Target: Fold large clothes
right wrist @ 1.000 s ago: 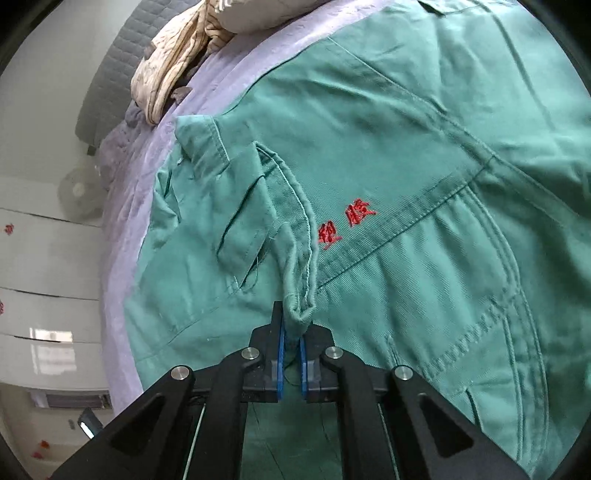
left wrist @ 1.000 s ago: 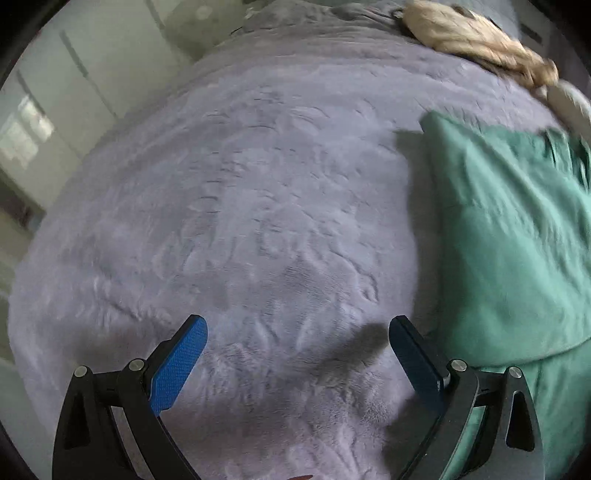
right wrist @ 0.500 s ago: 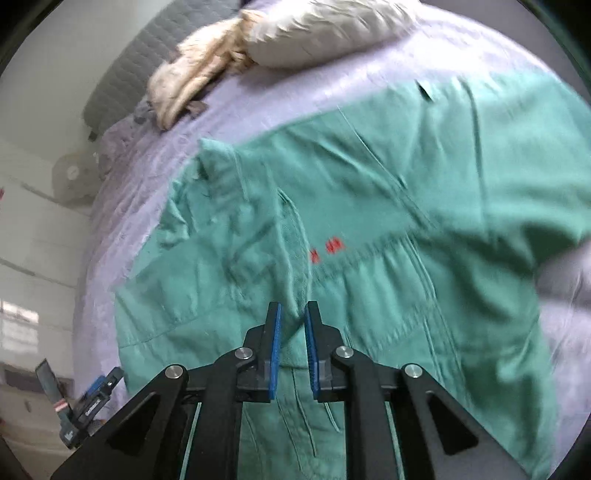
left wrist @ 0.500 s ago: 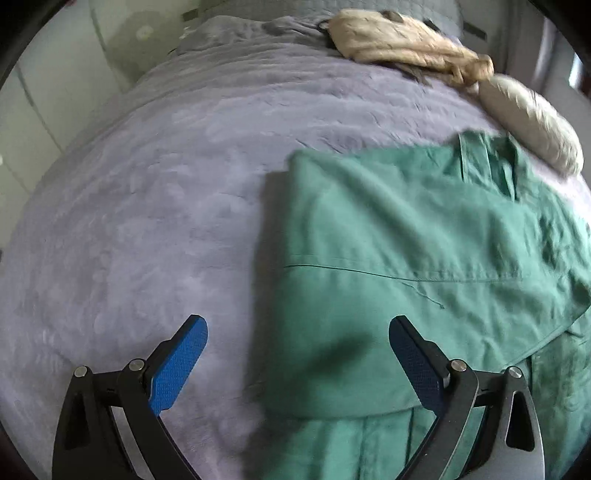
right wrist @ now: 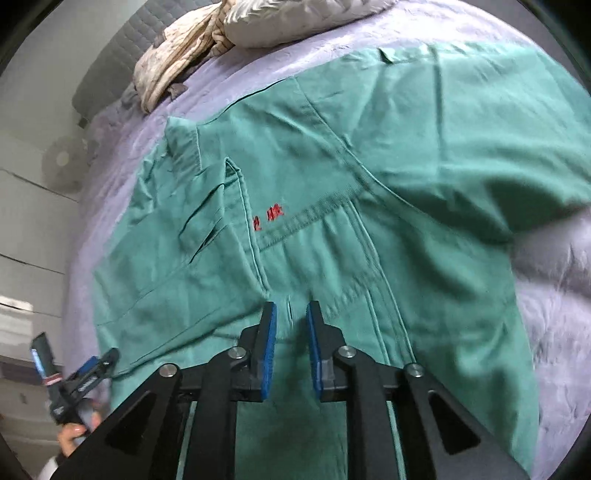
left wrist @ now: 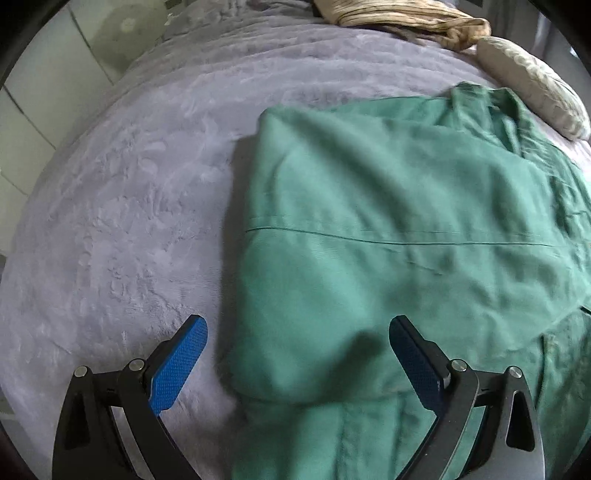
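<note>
A lavender plush blanket [left wrist: 140,206] covers the bed. A crumpled beige cloth [left wrist: 402,14] lies at the far end of the bed, touching a pale quilted pillow [left wrist: 532,81] beside it; both also appear in the right wrist view, cloth [right wrist: 173,62] left of pillow [right wrist: 288,22]. A round fan [right wrist: 64,162] stands beside the bed near white panelled cabinets [right wrist: 26,229].

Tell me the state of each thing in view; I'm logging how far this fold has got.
green jacket: lying on the bed, one side folded over the body, held by neither gripper.
left gripper: open wide, empty.
right gripper: open, narrow gap, empty.
purple blanket: spread over the bed.
beige cloth: crumpled near the headboard.
pillow: lying beside the jacket's collar.
</note>
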